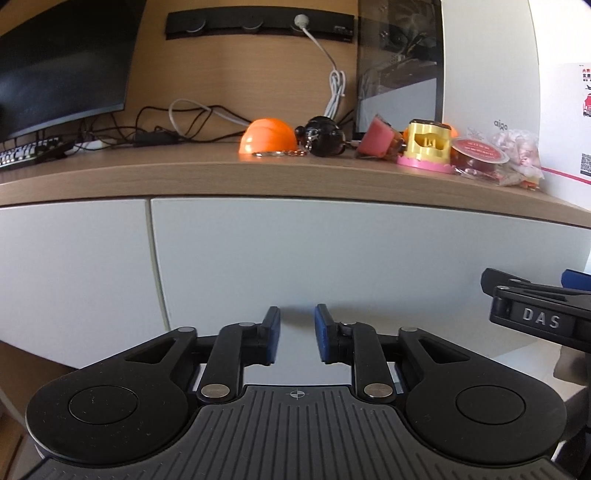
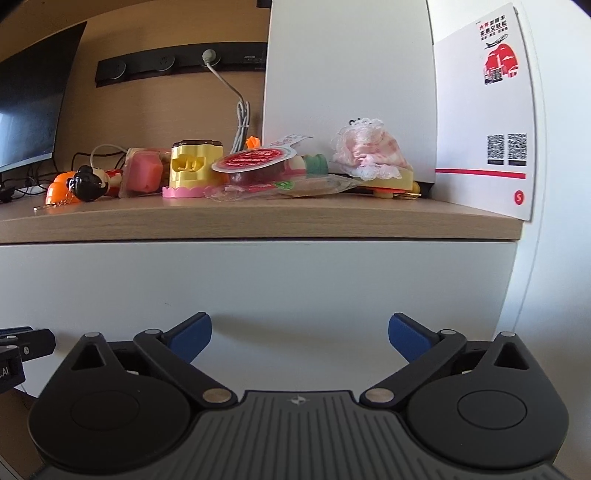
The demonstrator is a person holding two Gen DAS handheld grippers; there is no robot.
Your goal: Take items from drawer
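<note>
A white drawer front [image 1: 332,251] [image 2: 258,280] sits shut under the wooden desk top [image 1: 184,177]. My left gripper [image 1: 297,325] faces it from close by, slightly open, with nothing between the blue pads. The right gripper [image 2: 300,332] is wide open and empty before the same front, and its body shows at the right edge [image 1: 535,314]. On the desk top lie an orange helmet keychain [image 1: 267,140] [image 2: 59,190], a black figure [image 1: 325,136], a pink block [image 1: 376,138], a yellow toy [image 1: 428,144] [image 2: 194,168], a red-lidded cup [image 1: 478,153] [image 2: 255,164] and a lacy pink item [image 2: 369,151].
A monitor [image 1: 62,62] and keyboard [image 1: 26,151] stand at the left, with tangled cables [image 1: 166,129] behind. A power strip [image 1: 258,22] is on the back wall. A white printed box [image 2: 484,110] stands at the desk's right end. A second white front [image 1: 74,266] lies left.
</note>
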